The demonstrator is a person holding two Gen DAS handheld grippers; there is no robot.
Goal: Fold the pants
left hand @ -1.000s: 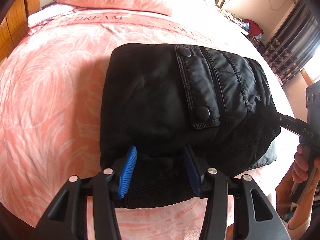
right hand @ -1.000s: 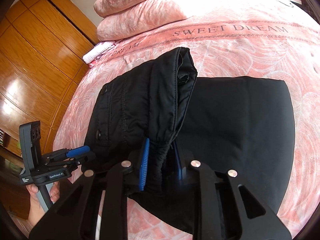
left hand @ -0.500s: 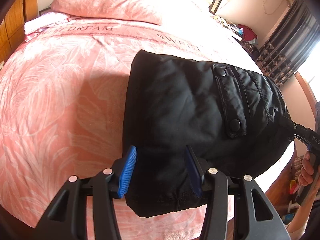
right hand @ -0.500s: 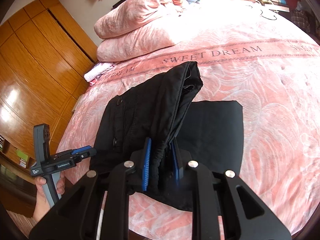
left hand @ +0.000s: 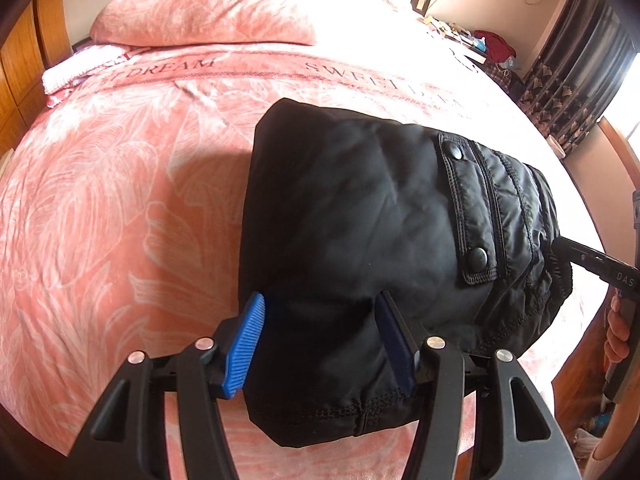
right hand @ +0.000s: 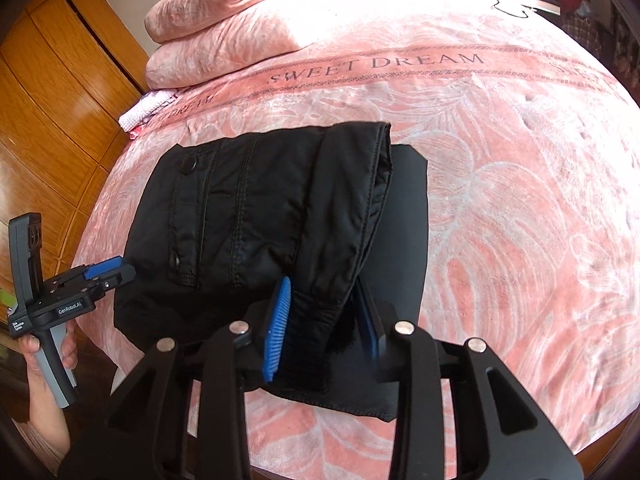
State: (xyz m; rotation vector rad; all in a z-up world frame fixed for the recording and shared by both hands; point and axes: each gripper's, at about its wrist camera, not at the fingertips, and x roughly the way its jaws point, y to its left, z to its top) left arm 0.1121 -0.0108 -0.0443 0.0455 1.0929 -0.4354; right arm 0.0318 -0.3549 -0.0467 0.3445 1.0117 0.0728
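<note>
Now I am letting go: both jaws are opening around the folded black padded nylon pants (left hand: 360,240), apparently resting at the pink floral bedspread's (left hand: 100,220) near edge, left gripper (left hand: 320,336) and right gripper (right hand: 320,320) releasing the finished fold.

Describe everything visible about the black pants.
The black pants look padded and slightly shiny, with stitched quilting, a flap pocket with two snaps, and an elastic waistband. They lie folded into a thick bundle on the pink bedspread. The left gripper and right gripper each straddle an edge, jaws opening.
</note>
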